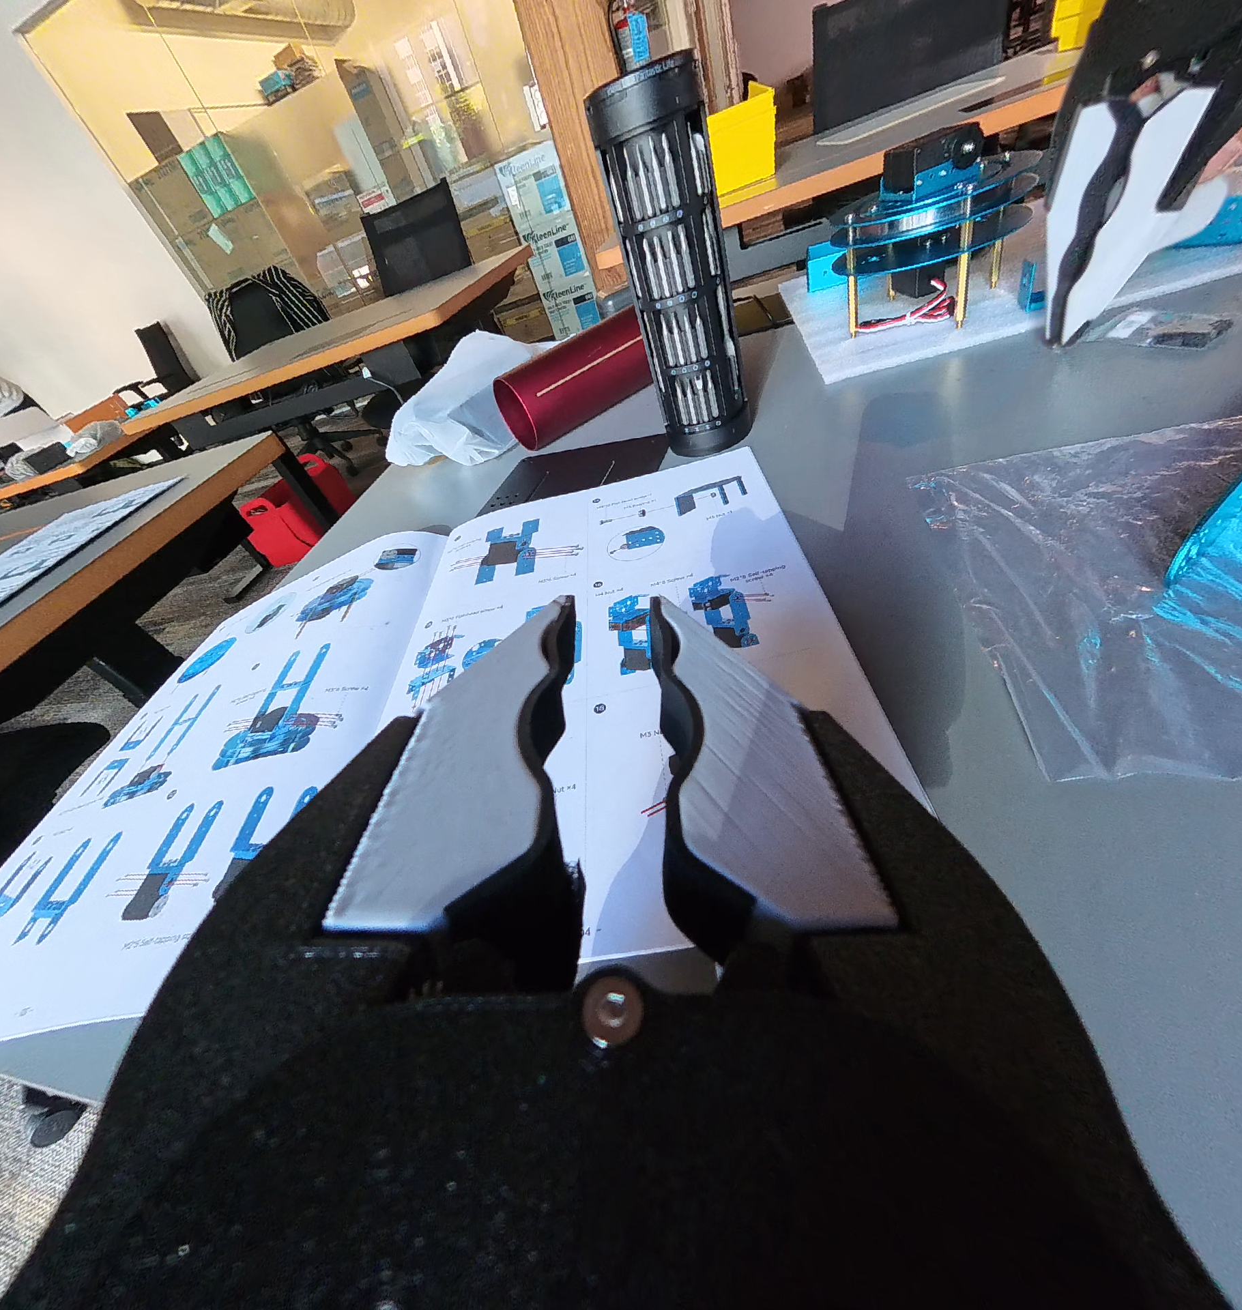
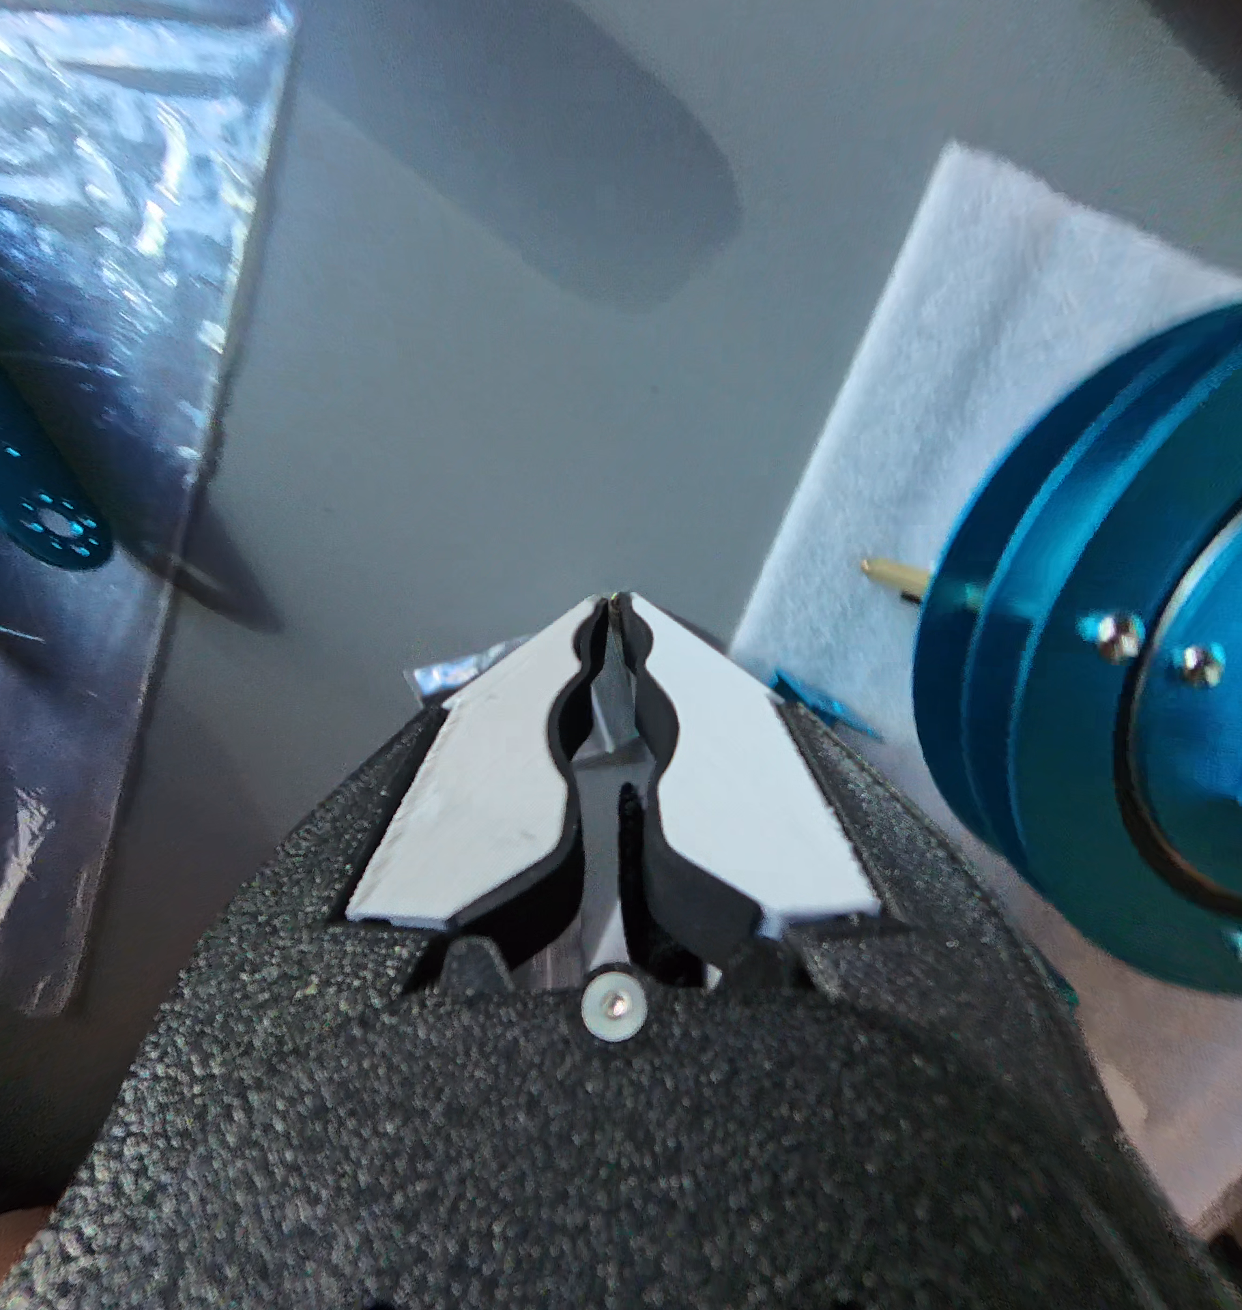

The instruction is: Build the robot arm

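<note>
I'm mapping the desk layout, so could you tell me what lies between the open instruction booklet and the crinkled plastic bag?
In the left wrist view, only bare grey tabletop separates the booklet from the plastic bag; nothing rests on that stretch.

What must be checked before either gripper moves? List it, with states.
1. Left gripper open, nothing between its fingers: ok.
2. Right gripper tips shut: ok; whether they pinch anything: cannot tell.
3. Right gripper apart from the blue disc assembly: ok.
4. Bit holder upright on the table: ok.
5. Manual lying open under the left gripper: ok.
</note>
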`<state>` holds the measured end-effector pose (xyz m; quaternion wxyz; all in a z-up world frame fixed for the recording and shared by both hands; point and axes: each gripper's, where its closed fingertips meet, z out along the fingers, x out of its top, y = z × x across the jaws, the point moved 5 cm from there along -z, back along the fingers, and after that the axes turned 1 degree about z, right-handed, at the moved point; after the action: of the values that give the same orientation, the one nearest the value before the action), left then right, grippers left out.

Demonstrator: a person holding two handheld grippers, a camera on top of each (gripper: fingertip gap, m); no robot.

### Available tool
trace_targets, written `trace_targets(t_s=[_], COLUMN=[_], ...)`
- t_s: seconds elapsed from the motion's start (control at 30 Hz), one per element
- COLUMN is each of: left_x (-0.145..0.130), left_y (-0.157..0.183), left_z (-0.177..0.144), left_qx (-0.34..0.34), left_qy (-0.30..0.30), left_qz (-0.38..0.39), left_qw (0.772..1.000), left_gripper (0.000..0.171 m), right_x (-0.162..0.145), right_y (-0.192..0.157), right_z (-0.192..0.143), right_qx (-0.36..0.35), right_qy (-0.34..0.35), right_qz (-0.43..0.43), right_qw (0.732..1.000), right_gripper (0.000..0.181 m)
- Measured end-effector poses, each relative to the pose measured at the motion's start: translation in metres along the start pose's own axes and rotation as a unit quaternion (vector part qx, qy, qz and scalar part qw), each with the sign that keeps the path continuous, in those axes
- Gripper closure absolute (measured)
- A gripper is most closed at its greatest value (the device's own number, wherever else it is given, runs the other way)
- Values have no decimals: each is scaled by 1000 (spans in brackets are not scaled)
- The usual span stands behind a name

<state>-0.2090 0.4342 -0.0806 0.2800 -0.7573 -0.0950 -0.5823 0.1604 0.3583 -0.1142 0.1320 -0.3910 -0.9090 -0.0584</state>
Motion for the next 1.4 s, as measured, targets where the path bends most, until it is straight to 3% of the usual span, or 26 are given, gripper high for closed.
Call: trace_targets(t_s=[0.1, 0.23, 0.77, 0.93, 1.07, 1.2, 1.33, 1.4], left_x=[0, 0, 0, 1, 4, 26, 48, 57], left_y=[0, 1, 6, 21, 47, 79, 111, 119], left_z=[0, 0, 2, 2, 4, 2, 15, 28], left_qx=[0, 0, 4, -13, -32, -34, -51, -12], left_qy=[-1, -1, -8, -10, -18, 33, 96, 127], left_qz=[2, 5, 39, 101, 203, 322, 378, 414], left_qw=[1000, 1000, 999, 995, 978, 945, 920, 901], left_gripper=[152, 152, 152, 150, 146, 147, 146, 147], right_x=[14, 16, 20, 21, 28, 48, 75, 87], right_y=[-12, -8, -15, -13, -18, -34, -63, -78], right_z=[1, -9, 8, 9, 11, 4, -14, -24], right_qx=[24, 0, 17, 36, 92, 179, 279, 325], right_qy=[18, 34, 3, 25, 77, 165, 259, 294], right_qz=[-20, -21, -30, -25, -19, -22, -41, -54], right_qw=[999, 999, 999, 999, 993, 970, 924, 897], right_gripper=[174, 175, 177, 178, 178, 178, 178, 179])
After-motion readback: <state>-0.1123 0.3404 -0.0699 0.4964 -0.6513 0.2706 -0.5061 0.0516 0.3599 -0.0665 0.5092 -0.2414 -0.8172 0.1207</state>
